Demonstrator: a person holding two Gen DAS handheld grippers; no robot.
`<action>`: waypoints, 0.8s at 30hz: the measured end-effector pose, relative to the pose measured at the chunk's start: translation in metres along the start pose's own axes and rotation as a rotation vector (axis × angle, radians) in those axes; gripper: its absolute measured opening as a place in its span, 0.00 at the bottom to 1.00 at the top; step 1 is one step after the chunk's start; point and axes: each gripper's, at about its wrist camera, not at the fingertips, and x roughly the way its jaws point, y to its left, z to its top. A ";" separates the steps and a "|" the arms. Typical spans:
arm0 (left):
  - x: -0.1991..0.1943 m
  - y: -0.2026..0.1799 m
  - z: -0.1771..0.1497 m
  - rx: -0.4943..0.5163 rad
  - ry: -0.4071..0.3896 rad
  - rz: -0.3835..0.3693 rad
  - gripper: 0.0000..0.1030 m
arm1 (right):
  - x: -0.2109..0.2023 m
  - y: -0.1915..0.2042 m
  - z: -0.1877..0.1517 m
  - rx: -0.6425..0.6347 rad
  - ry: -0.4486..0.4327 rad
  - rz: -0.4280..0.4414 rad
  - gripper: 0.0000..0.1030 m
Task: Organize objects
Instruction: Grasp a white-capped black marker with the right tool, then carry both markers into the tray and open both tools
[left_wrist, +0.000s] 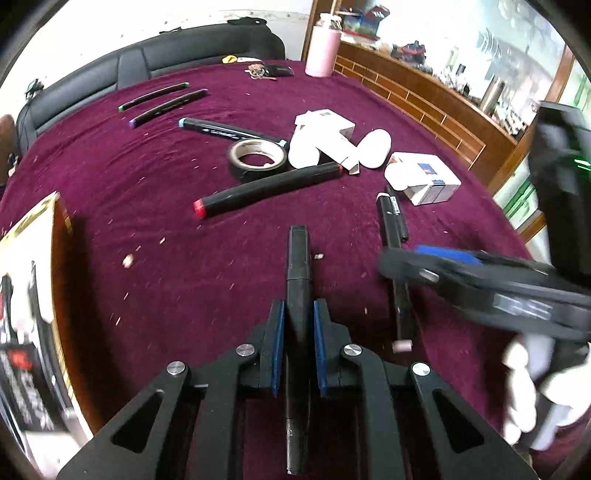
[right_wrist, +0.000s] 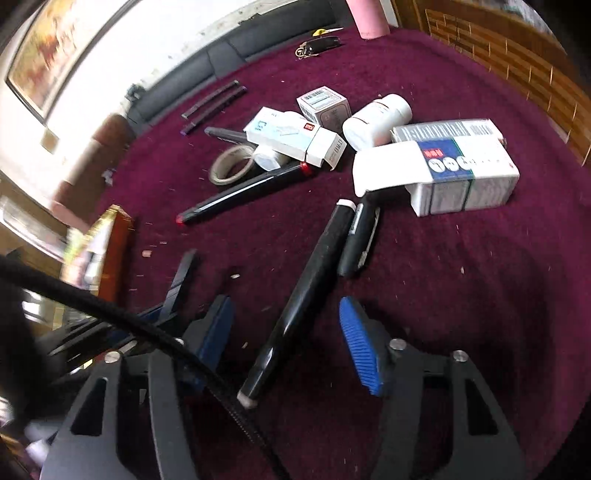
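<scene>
My left gripper (left_wrist: 298, 314) is shut on a black marker (left_wrist: 297, 266) that points forward above the maroon tablecloth (left_wrist: 166, 206). My right gripper (right_wrist: 291, 321) is open, its jaws on either side of a long black marker with white ends (right_wrist: 310, 288) that lies on the cloth. A shorter black pen (right_wrist: 358, 240) lies beside that marker. A red-capped black marker (left_wrist: 269, 188) lies ahead, also in the right wrist view (right_wrist: 243, 194). The right gripper shows blurred at the right of the left wrist view (left_wrist: 480, 284).
A tape roll (left_wrist: 256, 155), white medicine boxes (right_wrist: 461, 173), a white bottle (right_wrist: 376, 118), a blue-capped marker (left_wrist: 229, 129) and two thin markers (left_wrist: 162, 99) lie further back. A pink bottle (left_wrist: 323, 48) and keys (left_wrist: 266, 70) sit at the far edge. A framed picture (left_wrist: 33, 295) stands left.
</scene>
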 end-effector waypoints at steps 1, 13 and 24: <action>-0.005 0.001 -0.004 -0.008 -0.005 -0.013 0.11 | 0.006 0.004 0.001 -0.006 0.006 -0.037 0.58; -0.038 0.022 -0.035 -0.102 -0.072 -0.095 0.11 | -0.005 0.008 -0.008 -0.097 -0.036 -0.099 0.16; -0.096 0.052 -0.062 -0.192 -0.192 -0.081 0.11 | -0.033 0.020 -0.014 0.003 -0.010 0.251 0.13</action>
